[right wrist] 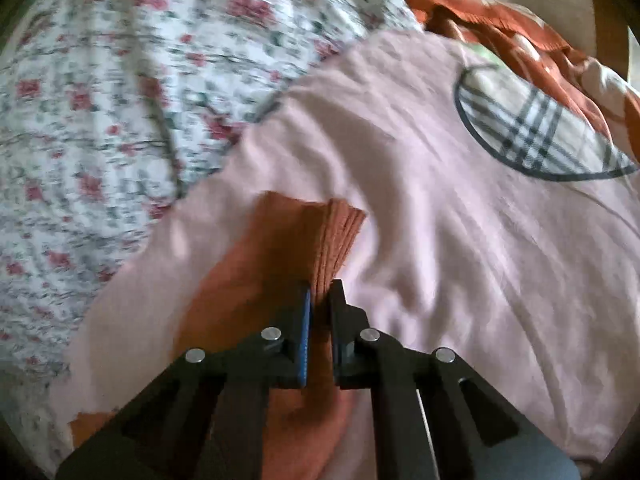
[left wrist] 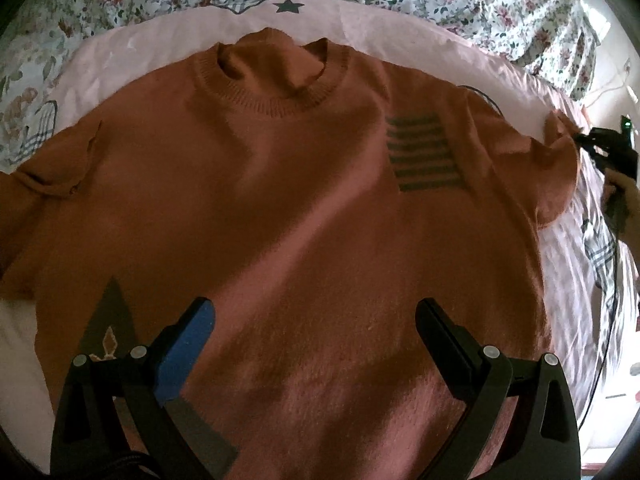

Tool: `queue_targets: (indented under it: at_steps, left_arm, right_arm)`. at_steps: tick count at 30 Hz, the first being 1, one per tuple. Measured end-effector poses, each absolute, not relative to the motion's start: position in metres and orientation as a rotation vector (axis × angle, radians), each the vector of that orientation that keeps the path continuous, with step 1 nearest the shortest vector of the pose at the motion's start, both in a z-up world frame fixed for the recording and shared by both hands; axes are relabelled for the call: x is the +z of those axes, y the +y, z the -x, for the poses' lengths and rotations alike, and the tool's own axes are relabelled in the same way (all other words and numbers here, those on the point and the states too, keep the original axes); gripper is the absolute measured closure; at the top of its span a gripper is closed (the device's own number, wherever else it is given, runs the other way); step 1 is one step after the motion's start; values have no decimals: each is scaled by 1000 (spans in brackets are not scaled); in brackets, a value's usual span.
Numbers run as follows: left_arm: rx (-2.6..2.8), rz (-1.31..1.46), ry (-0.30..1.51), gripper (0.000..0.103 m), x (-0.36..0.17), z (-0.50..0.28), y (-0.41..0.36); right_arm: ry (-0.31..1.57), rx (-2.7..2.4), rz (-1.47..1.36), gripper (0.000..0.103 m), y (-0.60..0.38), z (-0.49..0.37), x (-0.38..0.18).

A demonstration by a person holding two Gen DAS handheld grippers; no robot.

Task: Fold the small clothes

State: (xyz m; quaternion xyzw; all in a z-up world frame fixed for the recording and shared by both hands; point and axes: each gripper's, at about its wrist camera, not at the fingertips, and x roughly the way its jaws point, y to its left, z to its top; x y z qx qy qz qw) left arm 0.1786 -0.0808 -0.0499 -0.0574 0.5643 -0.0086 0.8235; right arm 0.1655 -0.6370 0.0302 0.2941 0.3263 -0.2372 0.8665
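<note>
The sweater (left wrist: 280,208) is spread flat, unfolded. Its sleeve cuff (right wrist: 332,240) at 3 o'clock is pinched by the right tongs (right wrist: 320,300); the left tongs (left wrist: 316,320) are held wide.

**Room around the spread sweater**

The rust-orange knitted sweater (left wrist: 280,200) covers most of the pale pink sheet (left wrist: 360,24). The left hand-held gripper (left wrist: 316,316) hangs wide apart over its hem, unobstructed. Bare sheet borders the collar. The right hand-held gripper (right wrist: 320,292) pinches the ribbed sleeve cuff (right wrist: 336,232); the rumpled floral quilt (right wrist: 100,100) bulks beside it.
</note>
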Motion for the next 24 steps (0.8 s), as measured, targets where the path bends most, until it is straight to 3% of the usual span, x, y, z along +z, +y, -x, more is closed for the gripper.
queue_targets:
  at_steps: [10, 24]
  left_arm:
    - [-3, 169, 1132, 3, -34, -165, -45]
    - [112, 311, 1089, 3, -26, -105, 63]
  right_arm:
    - [696, -41, -610, 95, -439, -164, 77]
    - [990, 424, -723, 95, -165, -231, -24]
